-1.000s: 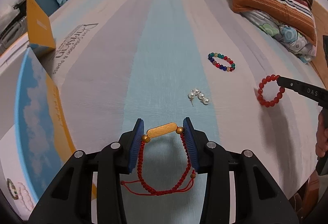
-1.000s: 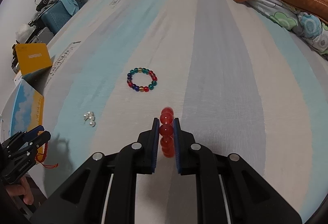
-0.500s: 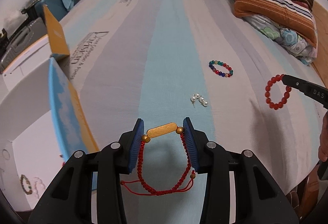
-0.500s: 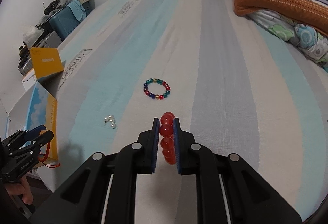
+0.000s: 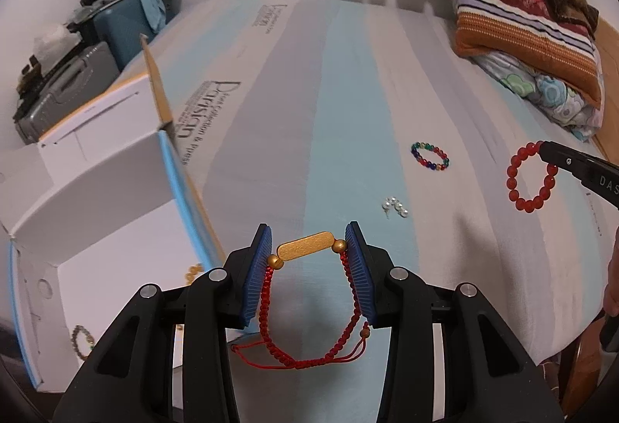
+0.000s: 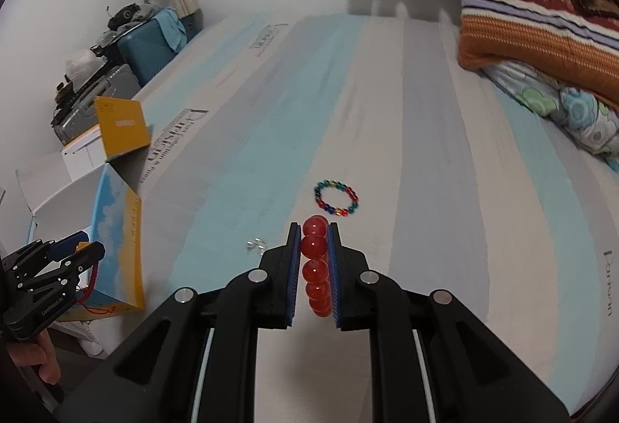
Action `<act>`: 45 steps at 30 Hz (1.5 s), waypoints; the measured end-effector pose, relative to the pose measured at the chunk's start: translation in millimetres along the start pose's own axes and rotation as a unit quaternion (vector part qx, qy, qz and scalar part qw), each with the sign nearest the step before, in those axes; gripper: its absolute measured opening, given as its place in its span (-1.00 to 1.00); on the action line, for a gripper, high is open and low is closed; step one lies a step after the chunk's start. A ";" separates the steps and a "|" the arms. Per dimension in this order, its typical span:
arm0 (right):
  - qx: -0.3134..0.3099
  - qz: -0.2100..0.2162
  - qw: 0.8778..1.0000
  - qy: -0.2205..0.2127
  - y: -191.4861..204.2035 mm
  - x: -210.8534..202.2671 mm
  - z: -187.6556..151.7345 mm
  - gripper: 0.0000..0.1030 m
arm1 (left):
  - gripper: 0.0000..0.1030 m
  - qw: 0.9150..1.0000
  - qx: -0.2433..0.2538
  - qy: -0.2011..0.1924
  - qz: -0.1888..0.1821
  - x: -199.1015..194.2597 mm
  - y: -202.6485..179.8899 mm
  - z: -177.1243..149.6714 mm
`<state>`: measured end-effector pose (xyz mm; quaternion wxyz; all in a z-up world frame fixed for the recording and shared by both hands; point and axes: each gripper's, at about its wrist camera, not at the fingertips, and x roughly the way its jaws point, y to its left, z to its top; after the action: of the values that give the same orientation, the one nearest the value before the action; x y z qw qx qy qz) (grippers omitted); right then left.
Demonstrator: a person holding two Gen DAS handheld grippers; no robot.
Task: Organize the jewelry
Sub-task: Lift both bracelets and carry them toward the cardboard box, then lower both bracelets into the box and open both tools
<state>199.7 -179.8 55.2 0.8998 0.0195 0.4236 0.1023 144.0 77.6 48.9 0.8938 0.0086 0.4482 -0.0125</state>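
My left gripper (image 5: 307,243) is shut on a red cord bracelet with a gold bar (image 5: 305,251), held above the bed edge beside an open white box (image 5: 96,198). My right gripper (image 6: 313,233) is shut on a red bead bracelet (image 6: 315,268), which hangs from its tip in the left wrist view (image 5: 530,177). A multicoloured bead bracelet (image 5: 429,155) and pearl earrings (image 5: 395,207) lie on the striped bed; both also show in the right wrist view, the bracelet (image 6: 336,198) just ahead of my fingers, the earrings (image 6: 255,245) to the left.
The box holds a bead bracelet (image 5: 82,341) and gold beads (image 5: 192,271); its flaps stand up. Folded blankets and pillows (image 5: 530,32) are piled at the bed's far right. Suitcases and clutter (image 5: 77,48) stand left of the bed.
Both grippers have risen and drawn back with their bracelets. The left one has moved left, so the box interior now shows.
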 end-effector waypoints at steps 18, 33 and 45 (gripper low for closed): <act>-0.074 0.050 0.996 -0.017 134.4 -15.9 22.1 -0.75 | -0.24 0.997 -0.061 -0.021 0.044 -51.3 104.9 -11.5; -0.149 0.108 0.983 0.006 276.0 3.0 5.9 -0.75 | -0.24 0.988 -0.126 -0.001 0.090 -65.8 215.1 -57.4; -0.188 0.126 0.971 0.076 336.7 51.6 -29.2 -0.75 | -0.24 0.979 -0.165 0.046 0.107 -37.5 268.7 -96.1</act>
<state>152.9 158.4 38.3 0.8323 -0.1044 0.4584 0.2937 52.6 349.3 22.6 0.8575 -0.0905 0.4811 0.1580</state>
